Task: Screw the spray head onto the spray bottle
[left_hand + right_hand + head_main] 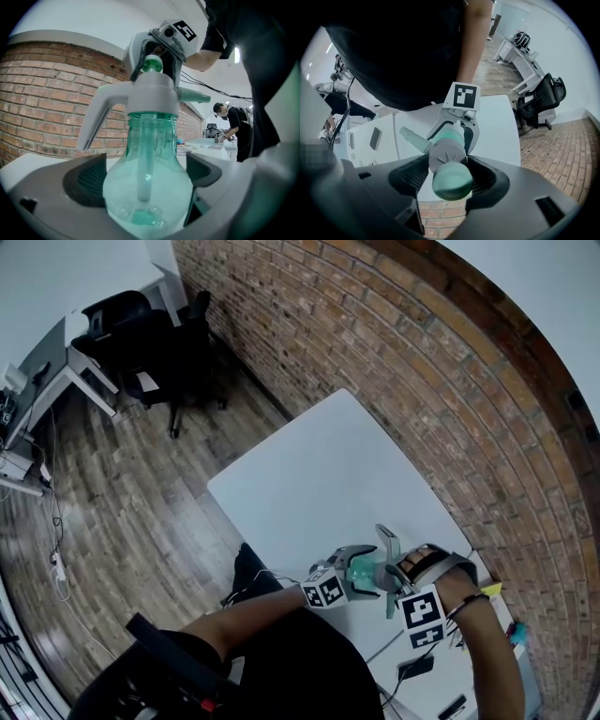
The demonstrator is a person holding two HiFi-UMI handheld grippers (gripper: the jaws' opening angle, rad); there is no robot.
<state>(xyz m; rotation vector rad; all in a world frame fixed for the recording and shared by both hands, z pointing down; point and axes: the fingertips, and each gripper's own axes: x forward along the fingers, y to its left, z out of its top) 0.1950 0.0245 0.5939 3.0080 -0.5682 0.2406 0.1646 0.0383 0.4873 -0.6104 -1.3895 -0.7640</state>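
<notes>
- The left gripper [143, 176], at the lower centre of the left gripper view, has its jaws pinching the round belly of the translucent green spray bottle [147, 187]. One dark pad [86, 180] presses against each side.
- The spray bottle stands upright in that view. The grey spray head [150, 93] sits on its neck, with the trigger lever [93, 126] sloping down to the left and the nozzle [194, 96] pointing right.
- How far the thread is turned home cannot be told.
- The right gripper [447, 173] comes onto the spray head from above. Its jaws are pressed onto the grey body just below the green pump cap [451, 183].
- In the head view both grippers meet at the lower centre, over the near edge of the white table [328, 474].
- A phone [375, 137] lies on the tabletop at the left of the right gripper view.
- A brick wall [422, 362] runs along the table's far side.
- Black office chairs [159, 334] stand on the wooden floor [122, 474] at the upper left.
</notes>
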